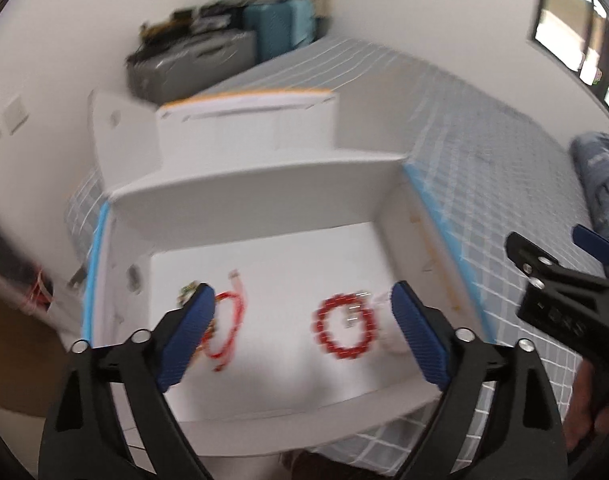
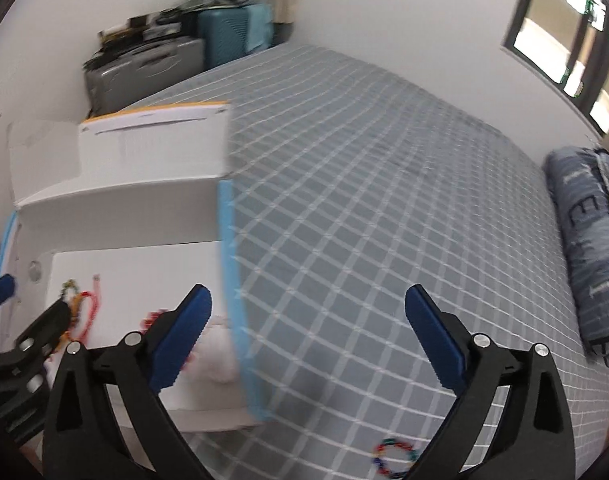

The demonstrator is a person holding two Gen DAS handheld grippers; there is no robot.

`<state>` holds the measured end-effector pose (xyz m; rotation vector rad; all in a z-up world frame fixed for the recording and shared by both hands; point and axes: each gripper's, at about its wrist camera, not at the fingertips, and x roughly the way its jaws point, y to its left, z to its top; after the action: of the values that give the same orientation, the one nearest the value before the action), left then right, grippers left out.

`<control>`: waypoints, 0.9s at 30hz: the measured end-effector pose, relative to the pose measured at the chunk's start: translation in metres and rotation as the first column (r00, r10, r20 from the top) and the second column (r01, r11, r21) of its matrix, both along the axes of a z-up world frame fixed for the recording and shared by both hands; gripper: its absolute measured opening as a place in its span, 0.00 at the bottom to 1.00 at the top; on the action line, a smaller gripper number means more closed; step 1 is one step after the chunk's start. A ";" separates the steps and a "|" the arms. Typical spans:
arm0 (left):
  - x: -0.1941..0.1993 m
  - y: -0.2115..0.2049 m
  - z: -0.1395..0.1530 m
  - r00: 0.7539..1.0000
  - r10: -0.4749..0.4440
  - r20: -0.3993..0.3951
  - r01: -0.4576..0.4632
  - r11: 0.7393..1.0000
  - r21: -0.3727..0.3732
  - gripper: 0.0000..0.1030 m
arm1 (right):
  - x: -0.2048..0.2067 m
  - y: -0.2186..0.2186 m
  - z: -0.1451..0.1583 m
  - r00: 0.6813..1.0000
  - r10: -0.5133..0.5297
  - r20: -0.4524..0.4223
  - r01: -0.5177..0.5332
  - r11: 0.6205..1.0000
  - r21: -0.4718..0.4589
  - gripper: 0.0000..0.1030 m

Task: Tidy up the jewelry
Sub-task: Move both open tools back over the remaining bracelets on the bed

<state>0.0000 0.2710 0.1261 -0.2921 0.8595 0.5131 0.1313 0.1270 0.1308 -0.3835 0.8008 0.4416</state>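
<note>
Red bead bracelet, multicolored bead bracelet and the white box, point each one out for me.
red bead bracelet [image 1: 345, 327], left wrist view, on the beads at the ring's top edge.
multicolored bead bracelet [image 2: 394, 456], right wrist view, on its near-left beads.
white box [image 1: 256, 196], left wrist view, on its far wall.

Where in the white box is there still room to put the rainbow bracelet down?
The open white cardboard box has a bare strip of floor down its middle, between the red cord bracelet and the red bead bracelet. The floor along the back wall is bare too. The left and right sides are crowded. The multicoloured bead bracelet lies outside on the grey checked bedcover.
</note>
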 end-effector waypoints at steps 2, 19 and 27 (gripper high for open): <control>0.008 -0.021 0.005 0.999 -0.034 0.021 0.034 0.999 0.023 0.93 | 0.013 -0.026 -0.002 0.999 -0.038 0.008 0.038 0.999 0.005 0.93; 0.087 -0.210 -0.053 0.923 -0.385 -0.013 0.385 0.923 -0.003 0.95 | 0.087 -0.228 -0.076 0.957 -0.279 -0.080 0.280 0.960 0.002 0.93; 0.108 -0.260 -0.116 0.895 -0.438 -0.081 0.432 0.898 -0.087 0.95 | 0.105 -0.265 -0.127 0.932 -0.319 -0.171 0.321 0.947 -0.021 0.93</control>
<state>0.1084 0.0105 0.0096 -0.1269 1.0056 0.0792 0.2366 -0.1379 0.0043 -0.2029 1.0114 0.1724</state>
